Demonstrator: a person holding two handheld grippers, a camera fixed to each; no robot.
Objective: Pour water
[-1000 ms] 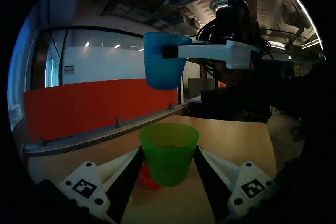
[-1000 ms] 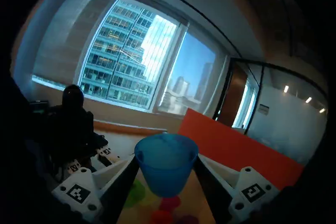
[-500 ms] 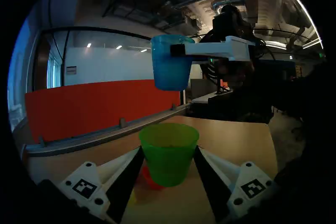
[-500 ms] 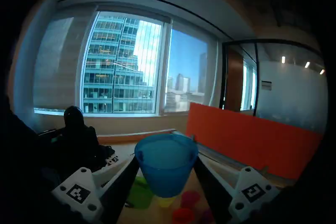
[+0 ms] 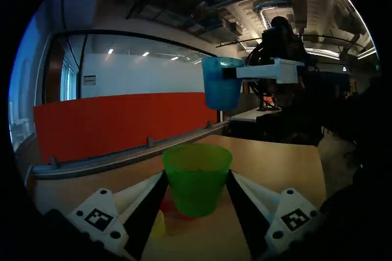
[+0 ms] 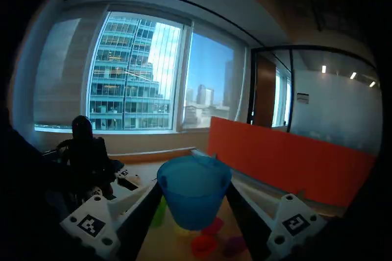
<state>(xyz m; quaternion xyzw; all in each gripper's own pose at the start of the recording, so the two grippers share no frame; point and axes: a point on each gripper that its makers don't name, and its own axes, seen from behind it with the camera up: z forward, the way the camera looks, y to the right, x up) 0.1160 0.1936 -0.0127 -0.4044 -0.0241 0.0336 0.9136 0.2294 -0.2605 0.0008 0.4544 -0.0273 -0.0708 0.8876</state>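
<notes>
Left gripper view: looks along the left claw (image 5: 197, 178) over a wooden desk (image 5: 274, 158) toward an orange panel (image 5: 117, 119) and a glass wall.
Left claw: both fingers press on the sides of the green cup (image 5: 197, 182), one on each side.
Green cup: upright, mouth up, low over the near part of the desk; whether its base touches the wood I cannot tell.
Right claw: in the right gripper view its fingers (image 6: 255, 202) clamp the blue cup (image 6: 194, 197) from both sides; in the left gripper view it reaches in from the right, level, with a dark figure behind it.
Blue cup: upright and not tilted, held high in the air. Seen from the left claw, it sits above and beyond the green cup, a little to the right and well apart from it.
Water: neither cup's inside is clear enough to tell a water level, and no stream shows between them.
Coloured pieces (image 6: 204, 245): several small ones in red, pink, purple, green and yellow lie on the desk below the blue cup in the right gripper view; a red and a yellow one show just beside the green cup's base in the left gripper view.
Background: a large window (image 6: 137, 70) with tall buildings outside; the orange panel runs along the desk's far edge.
</notes>
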